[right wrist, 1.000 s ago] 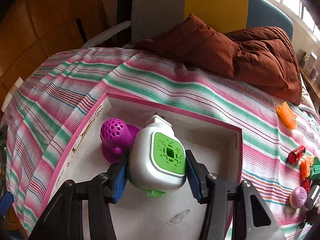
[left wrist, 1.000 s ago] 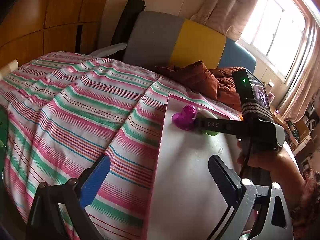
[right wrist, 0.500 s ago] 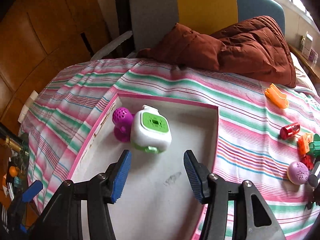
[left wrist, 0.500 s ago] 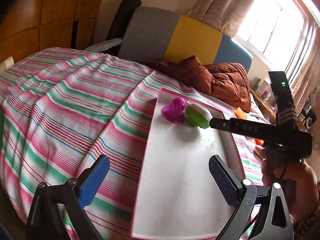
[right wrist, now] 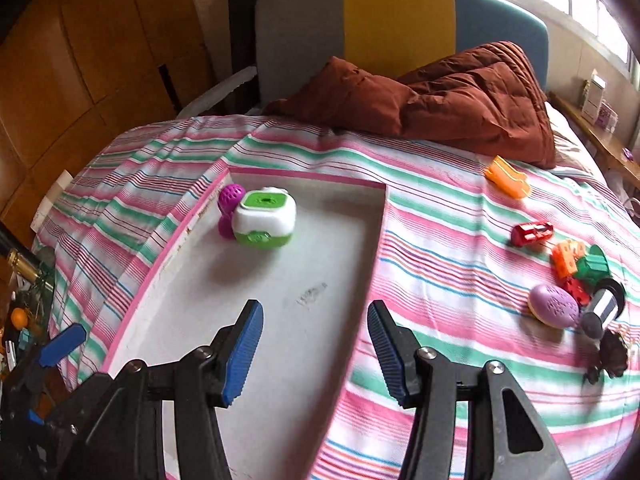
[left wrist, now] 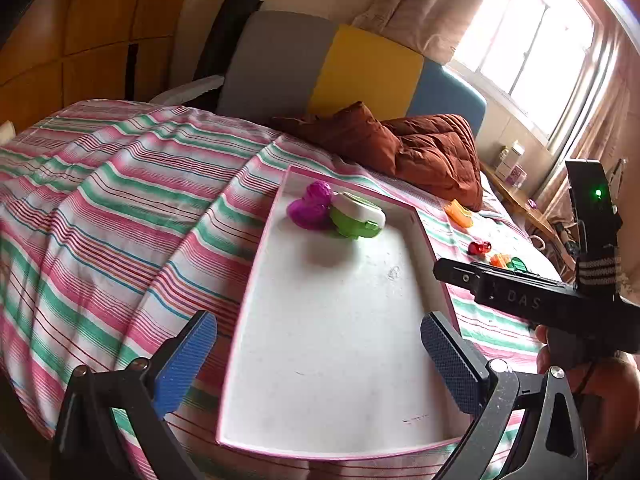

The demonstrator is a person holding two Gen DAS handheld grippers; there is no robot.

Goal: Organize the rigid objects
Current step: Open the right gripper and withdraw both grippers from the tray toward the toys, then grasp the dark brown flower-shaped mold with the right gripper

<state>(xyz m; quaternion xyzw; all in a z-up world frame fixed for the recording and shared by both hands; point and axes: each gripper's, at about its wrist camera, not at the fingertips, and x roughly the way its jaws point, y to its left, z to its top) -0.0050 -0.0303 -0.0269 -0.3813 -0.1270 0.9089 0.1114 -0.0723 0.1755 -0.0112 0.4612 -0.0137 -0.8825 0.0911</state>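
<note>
Striped bedspread [right wrist: 440, 272] carries a pink-rimmed white tray [right wrist: 208, 196] holding a magenta toy [right wrist: 229, 204] touching a green-and-white toy [right wrist: 266, 216]; only the right wrist view shows the purple egg [right wrist: 554, 306]; left gripper [left wrist: 320, 364] and right gripper [right wrist: 316, 344] both gape, empty.
</note>
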